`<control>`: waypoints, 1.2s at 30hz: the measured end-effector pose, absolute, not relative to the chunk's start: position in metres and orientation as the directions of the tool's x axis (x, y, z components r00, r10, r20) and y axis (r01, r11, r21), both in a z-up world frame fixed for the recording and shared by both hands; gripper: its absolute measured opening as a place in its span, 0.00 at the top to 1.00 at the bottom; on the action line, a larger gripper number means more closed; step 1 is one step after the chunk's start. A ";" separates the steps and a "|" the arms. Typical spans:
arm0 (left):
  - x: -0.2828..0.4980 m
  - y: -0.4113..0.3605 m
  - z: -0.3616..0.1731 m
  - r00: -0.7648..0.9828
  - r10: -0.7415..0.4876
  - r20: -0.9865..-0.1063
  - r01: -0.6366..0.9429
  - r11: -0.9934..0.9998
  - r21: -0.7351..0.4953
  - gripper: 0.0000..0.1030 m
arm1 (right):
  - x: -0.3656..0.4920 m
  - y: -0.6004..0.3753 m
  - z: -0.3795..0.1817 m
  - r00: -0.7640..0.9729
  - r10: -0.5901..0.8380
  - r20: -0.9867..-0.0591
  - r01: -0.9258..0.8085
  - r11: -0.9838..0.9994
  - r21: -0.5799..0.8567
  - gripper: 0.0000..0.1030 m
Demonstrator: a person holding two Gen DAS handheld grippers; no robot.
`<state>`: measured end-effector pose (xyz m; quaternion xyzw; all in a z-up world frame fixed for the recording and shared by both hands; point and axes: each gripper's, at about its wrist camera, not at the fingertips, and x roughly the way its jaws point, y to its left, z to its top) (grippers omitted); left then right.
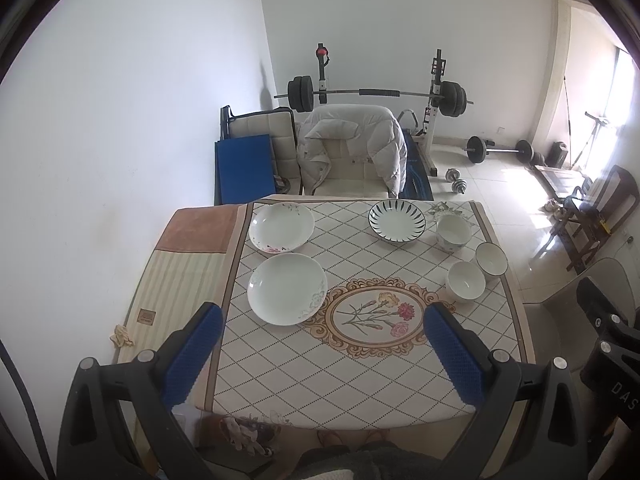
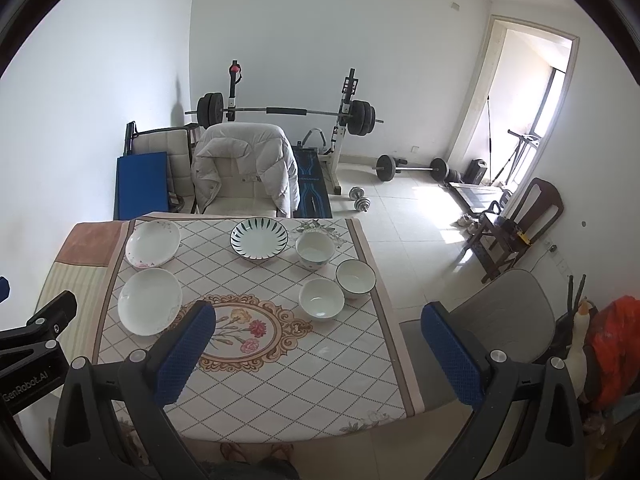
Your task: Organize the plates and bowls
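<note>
I held my left gripper [image 1: 322,322] high over the near edge of the table [image 1: 360,392], its blue fingers [image 1: 192,356] spread wide with nothing between them, and my right gripper [image 2: 318,322] hung the same way, agape and empty, out toward the table's right side. Both tools were raised and tipped down, well apart from the dishes. On the left sat the near white plate [image 1: 287,289] and, just behind it, the pink-flowered plate [image 1: 281,227]; the striped plate [image 1: 397,219] lay at the far middle. On the right clustered three bowls: the tall bowl [image 2: 315,251] farthest, the dark-rimmed bowl [image 2: 355,279] beside the plain white bowl [image 2: 321,298]. All looked like glazed ceramic to me: stiff, slick, fairly heavy, and apt to chip if knocked together. I judged a rim pinch the only sound hold, one finger inside and one outside, since the shallow plates lay flat on the cloth.
</note>
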<state>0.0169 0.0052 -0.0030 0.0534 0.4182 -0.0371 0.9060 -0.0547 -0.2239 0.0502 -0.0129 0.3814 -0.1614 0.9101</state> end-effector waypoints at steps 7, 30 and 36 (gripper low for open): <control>0.016 0.003 -0.002 0.652 -0.026 -0.758 0.114 0.991 0.064 0.00 | -0.052 -0.225 0.050 0.656 -0.304 -0.691 0.287 0.947 -0.144 0.00; 0.012 0.003 0.004 0.658 -0.027 -0.753 0.109 0.992 0.060 0.00 | -0.057 -0.224 0.055 0.668 -0.298 -0.682 0.277 0.950 -0.144 0.00; 0.012 -0.001 0.004 0.658 -0.029 -0.753 0.110 0.992 0.058 0.00 | -0.056 -0.224 0.055 0.668 -0.305 -0.679 0.281 0.948 -0.148 0.00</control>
